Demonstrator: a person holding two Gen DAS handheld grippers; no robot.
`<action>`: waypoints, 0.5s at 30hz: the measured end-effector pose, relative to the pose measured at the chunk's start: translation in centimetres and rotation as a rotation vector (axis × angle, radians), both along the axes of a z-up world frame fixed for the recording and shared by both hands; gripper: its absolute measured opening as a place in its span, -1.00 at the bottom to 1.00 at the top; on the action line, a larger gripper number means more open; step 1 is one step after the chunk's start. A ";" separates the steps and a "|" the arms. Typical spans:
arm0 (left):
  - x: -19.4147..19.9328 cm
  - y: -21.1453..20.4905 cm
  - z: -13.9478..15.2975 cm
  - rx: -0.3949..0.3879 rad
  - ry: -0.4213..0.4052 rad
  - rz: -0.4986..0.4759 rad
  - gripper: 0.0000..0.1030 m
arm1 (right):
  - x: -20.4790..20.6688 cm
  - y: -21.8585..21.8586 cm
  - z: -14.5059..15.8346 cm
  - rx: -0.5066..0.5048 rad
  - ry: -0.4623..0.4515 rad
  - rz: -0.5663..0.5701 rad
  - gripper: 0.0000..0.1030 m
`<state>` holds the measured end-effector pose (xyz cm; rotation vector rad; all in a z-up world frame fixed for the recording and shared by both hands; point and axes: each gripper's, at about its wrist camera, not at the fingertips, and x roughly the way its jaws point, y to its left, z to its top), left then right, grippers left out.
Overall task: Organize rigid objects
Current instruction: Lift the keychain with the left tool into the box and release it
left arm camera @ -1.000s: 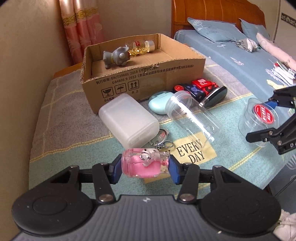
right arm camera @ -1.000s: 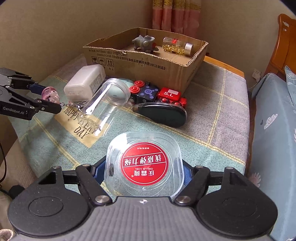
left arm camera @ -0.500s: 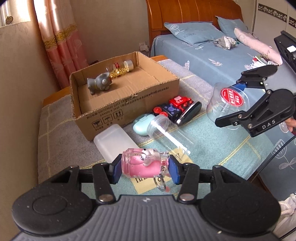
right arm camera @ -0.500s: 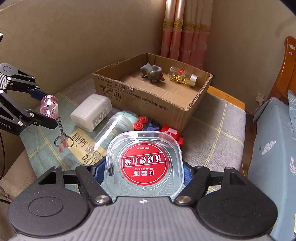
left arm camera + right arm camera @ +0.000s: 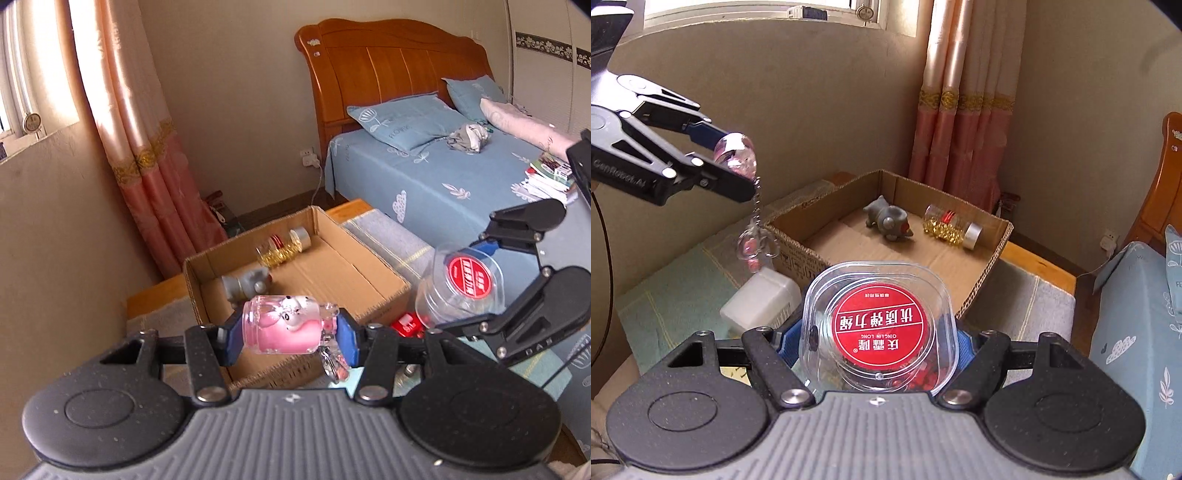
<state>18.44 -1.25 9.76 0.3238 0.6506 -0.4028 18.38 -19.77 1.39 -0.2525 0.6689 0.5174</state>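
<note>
Both hand-held grippers aloft, tilted down toward cardboard box [image 5: 886,251]

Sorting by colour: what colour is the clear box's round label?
Red with white lettering; right wrist view.

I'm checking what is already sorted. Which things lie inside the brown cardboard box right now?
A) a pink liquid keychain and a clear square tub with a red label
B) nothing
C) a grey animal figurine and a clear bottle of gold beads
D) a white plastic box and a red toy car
C: the grey animal figurine and the clear bottle of gold beads lie on the floor of the brown cardboard box.
</note>
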 end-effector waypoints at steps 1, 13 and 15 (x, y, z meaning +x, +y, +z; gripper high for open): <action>0.7 0.0 0.2 -0.001 -0.006 0.003 -0.04 | 0.3 0.1 0.3 0.002 -0.005 -0.003 0.55; 5.2 1.0 -4.0 -0.023 -0.015 0.096 0.99 | 2.7 0.8 1.7 0.024 -0.024 -0.022 0.55; 4.6 1.4 -4.5 -0.005 -0.055 0.126 0.99 | 3.0 0.9 1.6 0.021 -0.019 -0.024 0.55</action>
